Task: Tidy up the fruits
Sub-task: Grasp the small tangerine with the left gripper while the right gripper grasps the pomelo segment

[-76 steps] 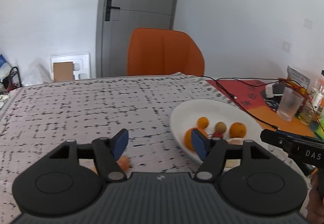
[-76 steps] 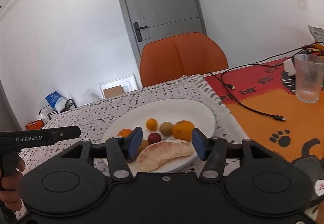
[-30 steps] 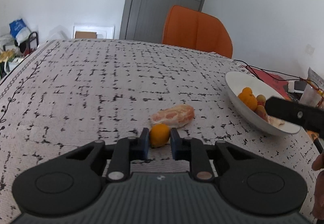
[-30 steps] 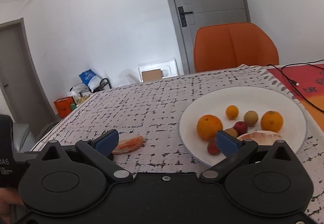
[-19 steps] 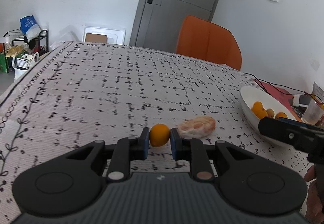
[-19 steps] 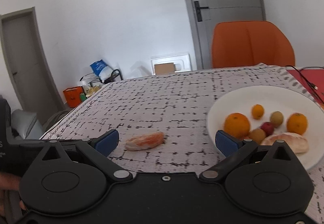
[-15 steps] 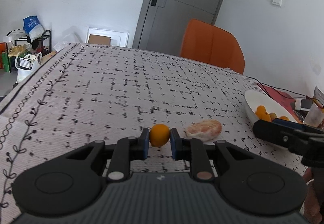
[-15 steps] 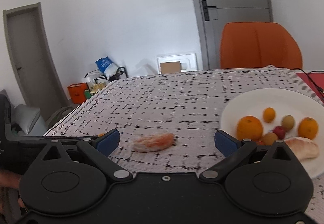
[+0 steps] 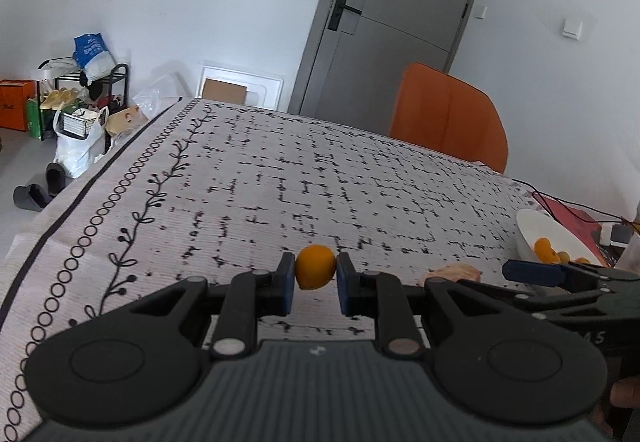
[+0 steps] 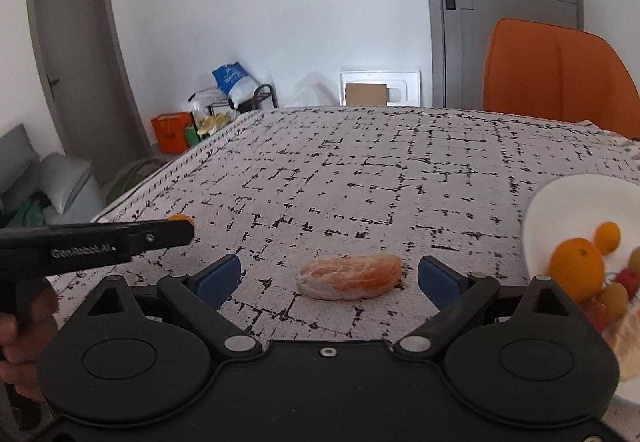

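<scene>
My left gripper point(image 9: 315, 284) is shut on a small orange point(image 9: 315, 272) and holds it above the patterned tablecloth point(image 9: 304, 178). A peeled pomelo segment point(image 10: 351, 276) lies on the cloth between the fingers of my right gripper point(image 10: 328, 278); its jaws are closing but the pads stand well clear of the fruit on both sides. In the left wrist view the same segment point(image 9: 450, 274) peeks out past a finger. The white plate point(image 10: 560, 198) at the right holds several fruits, among them a big orange point(image 10: 576, 274). In the right wrist view the left gripper point(image 10: 180, 228) is at the left.
An orange chair point(image 9: 448, 122) stands behind the table's far edge. Cables and a red mat point(image 9: 572, 214) lie past the plate. The table's left edge point(image 9: 80, 194) drops to the floor, where bags and a rack point(image 9: 76, 98) stand. A hand point(image 10: 20, 338) holds the left tool.
Both grippers have swung left, away from the plate. The left one keeps its grip on the small orange. The pomelo segment now sits centred between the right gripper's fingers, which have narrowed slightly.
</scene>
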`<state>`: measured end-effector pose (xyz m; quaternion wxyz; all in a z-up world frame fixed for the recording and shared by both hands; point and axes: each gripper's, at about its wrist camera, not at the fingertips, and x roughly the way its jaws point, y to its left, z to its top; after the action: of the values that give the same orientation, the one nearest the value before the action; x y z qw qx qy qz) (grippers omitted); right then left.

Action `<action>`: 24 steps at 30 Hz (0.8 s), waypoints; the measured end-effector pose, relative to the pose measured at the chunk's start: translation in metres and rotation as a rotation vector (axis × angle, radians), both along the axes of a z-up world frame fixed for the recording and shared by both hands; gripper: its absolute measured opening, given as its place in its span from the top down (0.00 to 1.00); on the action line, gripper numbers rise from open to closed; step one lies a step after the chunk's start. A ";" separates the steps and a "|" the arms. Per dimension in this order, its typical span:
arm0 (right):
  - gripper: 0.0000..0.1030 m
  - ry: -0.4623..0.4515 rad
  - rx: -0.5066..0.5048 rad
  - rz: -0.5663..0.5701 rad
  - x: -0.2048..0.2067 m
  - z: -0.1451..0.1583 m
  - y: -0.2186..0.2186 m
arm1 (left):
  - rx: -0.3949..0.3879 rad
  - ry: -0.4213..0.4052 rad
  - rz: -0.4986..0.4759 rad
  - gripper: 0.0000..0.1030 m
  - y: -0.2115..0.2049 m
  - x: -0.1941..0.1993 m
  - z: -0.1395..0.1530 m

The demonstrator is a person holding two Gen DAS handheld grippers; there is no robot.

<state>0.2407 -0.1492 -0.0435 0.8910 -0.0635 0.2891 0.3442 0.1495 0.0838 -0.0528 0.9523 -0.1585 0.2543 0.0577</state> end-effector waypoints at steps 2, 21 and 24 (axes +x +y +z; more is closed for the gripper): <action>0.07 -0.007 -0.030 0.008 0.002 -0.002 0.006 | -0.005 0.003 0.003 0.81 0.003 0.000 -0.001; 0.38 -0.009 -0.147 0.025 0.015 -0.015 0.020 | -0.054 -0.003 0.032 0.81 0.010 0.004 -0.007; 0.39 0.014 -0.115 0.015 0.012 -0.012 0.013 | -0.035 -0.018 0.015 0.81 0.005 0.001 -0.001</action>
<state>0.2531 -0.1358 -0.0552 0.8811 -0.1145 0.3144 0.3341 0.1501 0.0884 -0.0535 0.9511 -0.1777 0.2456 0.0589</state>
